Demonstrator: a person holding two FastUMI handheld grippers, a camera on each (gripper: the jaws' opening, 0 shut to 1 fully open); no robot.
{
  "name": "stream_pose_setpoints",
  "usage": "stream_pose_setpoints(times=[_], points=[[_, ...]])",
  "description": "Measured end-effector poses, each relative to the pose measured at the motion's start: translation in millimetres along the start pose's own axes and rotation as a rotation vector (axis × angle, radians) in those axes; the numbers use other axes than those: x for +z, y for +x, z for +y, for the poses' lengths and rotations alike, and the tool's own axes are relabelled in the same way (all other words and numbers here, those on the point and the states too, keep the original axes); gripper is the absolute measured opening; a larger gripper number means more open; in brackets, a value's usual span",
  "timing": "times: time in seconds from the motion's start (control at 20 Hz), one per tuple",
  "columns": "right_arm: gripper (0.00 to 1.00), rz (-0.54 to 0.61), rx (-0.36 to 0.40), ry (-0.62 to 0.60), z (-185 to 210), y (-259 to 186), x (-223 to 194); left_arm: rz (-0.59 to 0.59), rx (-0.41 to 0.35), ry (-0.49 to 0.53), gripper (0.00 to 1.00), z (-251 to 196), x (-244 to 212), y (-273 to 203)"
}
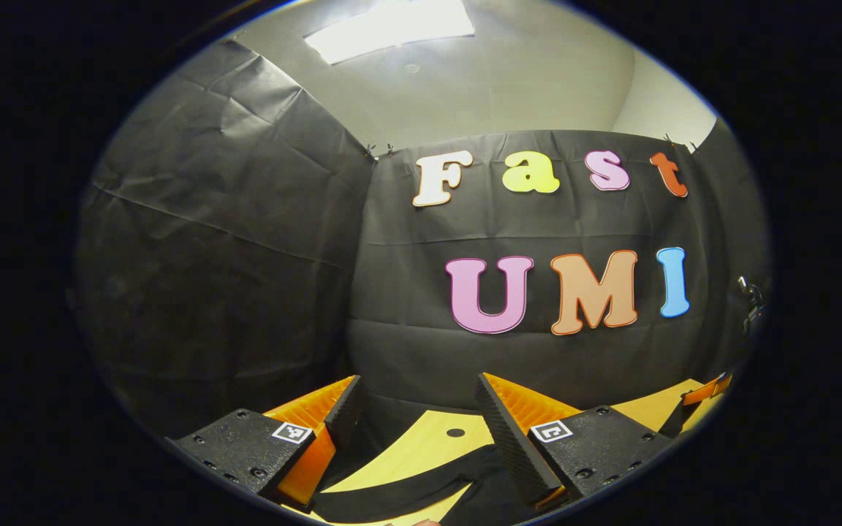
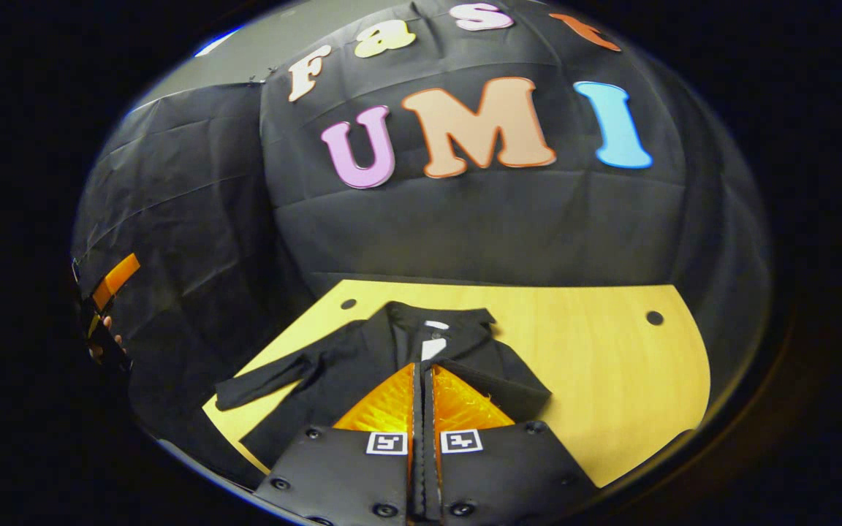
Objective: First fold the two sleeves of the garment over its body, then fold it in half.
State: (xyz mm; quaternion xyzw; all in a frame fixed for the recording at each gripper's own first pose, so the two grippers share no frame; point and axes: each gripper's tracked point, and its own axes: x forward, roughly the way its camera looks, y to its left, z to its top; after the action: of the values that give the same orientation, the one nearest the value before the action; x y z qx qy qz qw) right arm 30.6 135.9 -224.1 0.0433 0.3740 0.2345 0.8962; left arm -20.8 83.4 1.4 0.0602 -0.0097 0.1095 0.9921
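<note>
1. Though partly hidden behind the right gripper [image 2: 425,380], the black garment [image 2: 362,358] lies flat on the wooden table [image 2: 611,365] in the right gripper view, collar [image 2: 439,315] toward the booth wall, w/ one sleeve [image 2: 267,381] stretched out to the view's left, reaching near the table edge.
2. The other sleeve [image 2: 509,391] looks folded in over the body, just right of the fingers; can't tell more, since the gripper blocks it.
3. Right gripper: fingers closed together, pads meeting w/ no gap, above the garment's mid body. Whether any cloth is caught btwn them can't be told.
4. Left gripper [image 1: 421,416]: fingers spread wide, nothing btwn them. Below the gap in the left gripper view: table surface and a black strip of the garment [image 1: 392,497] crossing it.
5. Left gripper also seen at the far left edge of the right gripper view, held by a hand [image 2: 103,336], well apart from the garment.
6. Table has small round holes [image 2: 654,318] near its back corners.
</note>
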Motion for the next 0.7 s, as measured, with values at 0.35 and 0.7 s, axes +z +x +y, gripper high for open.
stream_pose_setpoints(times=[0.35,0.7], points=[[0.00,0.054,0.067,-0.062,61,69,9,0.029,0.034,-0.020,0.92,46,-19,12],[0.02,0.130,0.089,-0.103,111,151,-5,0.085,0.038,-0.007,0.92,85,-48,26]])
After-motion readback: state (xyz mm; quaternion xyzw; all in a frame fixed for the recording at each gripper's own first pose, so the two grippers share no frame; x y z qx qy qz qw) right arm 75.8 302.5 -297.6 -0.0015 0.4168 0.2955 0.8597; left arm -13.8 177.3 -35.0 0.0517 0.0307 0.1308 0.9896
